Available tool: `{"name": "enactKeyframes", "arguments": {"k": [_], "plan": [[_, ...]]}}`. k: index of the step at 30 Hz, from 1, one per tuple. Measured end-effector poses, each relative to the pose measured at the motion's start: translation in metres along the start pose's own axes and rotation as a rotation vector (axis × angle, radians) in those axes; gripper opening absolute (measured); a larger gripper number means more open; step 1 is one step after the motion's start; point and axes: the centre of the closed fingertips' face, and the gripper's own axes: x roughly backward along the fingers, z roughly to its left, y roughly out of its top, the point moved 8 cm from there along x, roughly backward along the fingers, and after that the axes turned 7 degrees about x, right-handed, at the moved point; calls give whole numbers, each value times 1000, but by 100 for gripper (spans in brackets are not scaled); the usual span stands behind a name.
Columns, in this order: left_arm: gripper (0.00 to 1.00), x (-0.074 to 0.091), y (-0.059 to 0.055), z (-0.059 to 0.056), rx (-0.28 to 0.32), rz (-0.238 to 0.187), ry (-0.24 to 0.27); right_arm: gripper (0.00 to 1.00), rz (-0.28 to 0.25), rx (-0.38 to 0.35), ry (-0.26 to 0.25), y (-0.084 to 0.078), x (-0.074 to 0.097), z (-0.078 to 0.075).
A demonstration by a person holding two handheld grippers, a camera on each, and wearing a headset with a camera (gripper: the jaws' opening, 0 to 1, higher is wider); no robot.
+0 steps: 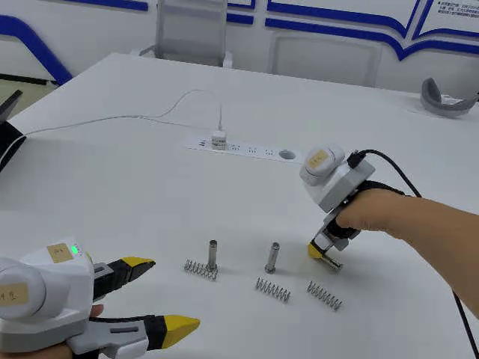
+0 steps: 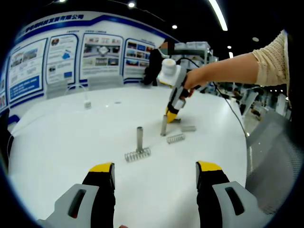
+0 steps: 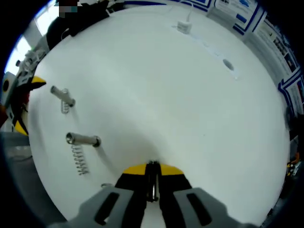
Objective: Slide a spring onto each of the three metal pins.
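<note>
The right tongs (image 1: 325, 255) were clamped on the third pin (image 3: 152, 183), low at the surface (image 1: 135, 172) beside the left pin (image 1: 212, 254) and the middle pin (image 1: 273, 256). The left tongs (image 1: 165, 293) hung apart. The springs (image 1: 272, 289) lay near the pins and looked light, squashy and prone to roll, so they were best pinched gently mid-coil. The right gripper view showed the grip plainly, and the head view showed all three springs.

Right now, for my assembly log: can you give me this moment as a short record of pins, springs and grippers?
standing pins: left pin, middle pin, both upright on the table
third pin: clamped in the right gripper, low at the table
springs: left spring, middle spring, right spring, all lying flat, none on a pin
left gripper: open, holding nothing
</note>
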Motion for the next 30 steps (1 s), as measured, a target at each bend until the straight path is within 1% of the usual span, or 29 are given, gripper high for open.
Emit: {"name": "enactKeyframes", "arguments": {"k": [2, 5, 6, 7, 9, 12, 13, 16, 18, 20, 22, 23, 25, 30], "plan": [[70, 0, 0, 0, 0, 1, 1, 10, 16, 9, -1, 1, -1, 0], [70, 1, 0, 2, 1, 4, 3, 9, 45, 8, -24, 3, -1, 3], [70, 0, 0, 2, 1, 4, 4, 9, 48, 18, -33, 3, -1, 4], [70, 0, 1, 2, 0, 3, 5, 8, 46, 12, -42, 3, 0, 5], [70, 0, 2, 2, -1, -2, 5, 8, 27, 19, -62, 0, 2, 7], [70, -1, 4, 1, -8, -5, 2, 7, -44, 0, -62, -6, 3, 4], [70, -1, 5, 0, -12, -6, 0, 7, -65, -15, -69, -9, 4, 2], [70, -1, 10, -3, -22, -13, -7, 7, -113, -25, -90, -13, 7, 2], [70, 0, 13, -4, -33, -14, -9, 7, -139, -30, -92, -14, 13, 4], [70, 0, 14, -3, -36, -17, -8, 7, -160, -34, -85, -13, 20, 7], [70, 1, 16, -3, -38, -19, -5, 7, -182, -32, -91, -12, 24, 7], [70, 0, 16, -4, -39, -19, -5, 7, -194, -31, -90, -12, 27, 10], [70, 0, 19, -6, -44, -21, -7, 7, -212, -30, -97, -13, 30, 11], [70, 0, 20, -9, -49, -27, -10, 8, -248, -38, -100, -19, 39, 17]]}}
